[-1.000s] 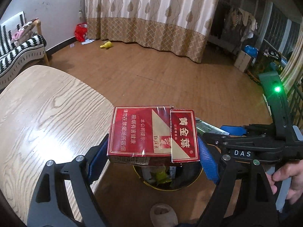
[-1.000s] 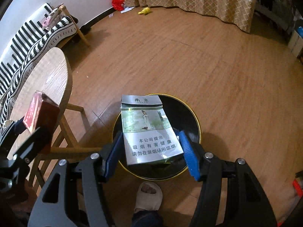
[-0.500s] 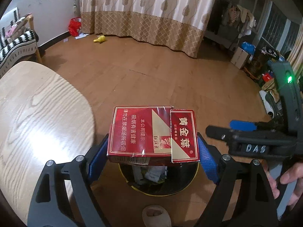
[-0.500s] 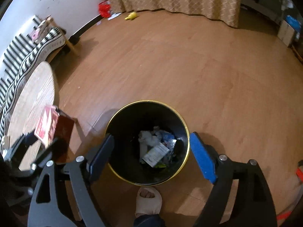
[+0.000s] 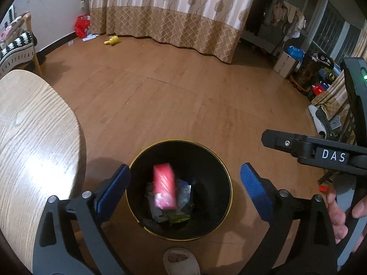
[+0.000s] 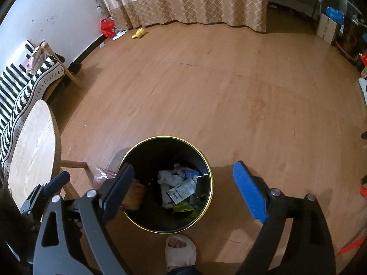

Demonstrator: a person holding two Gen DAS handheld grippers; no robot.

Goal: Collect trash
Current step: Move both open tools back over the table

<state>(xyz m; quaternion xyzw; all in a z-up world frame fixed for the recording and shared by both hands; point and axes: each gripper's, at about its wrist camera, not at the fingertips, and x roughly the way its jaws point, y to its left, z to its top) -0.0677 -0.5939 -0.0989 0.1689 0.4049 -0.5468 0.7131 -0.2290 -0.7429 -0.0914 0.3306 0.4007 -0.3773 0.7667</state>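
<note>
Left tongs (image 5: 185, 186) had just opened wide, empty, the red pack (image 5: 164, 186) blurred inside the bin (image 5: 226, 174). Right tongs (image 6: 183, 189) gaped too, holding nothing.

My worktop (image 5: 34, 137) is pale wood with a glossy sheen; the floor (image 5: 183, 96) is smooth wood laminate. The bin (image 5: 226, 183) looks glossy black, gold-rimmed. The curtain (image 5: 165, 4) is patterned cloth.

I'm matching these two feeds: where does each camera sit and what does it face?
Left wrist: on the left gripper, aimed down at the black bin; open jaws, a hand and a slipper show.
Right wrist: on the right gripper, also over the bin; open jaws and slipper show.
Shared: bin, wooden table, curtain.
</note>
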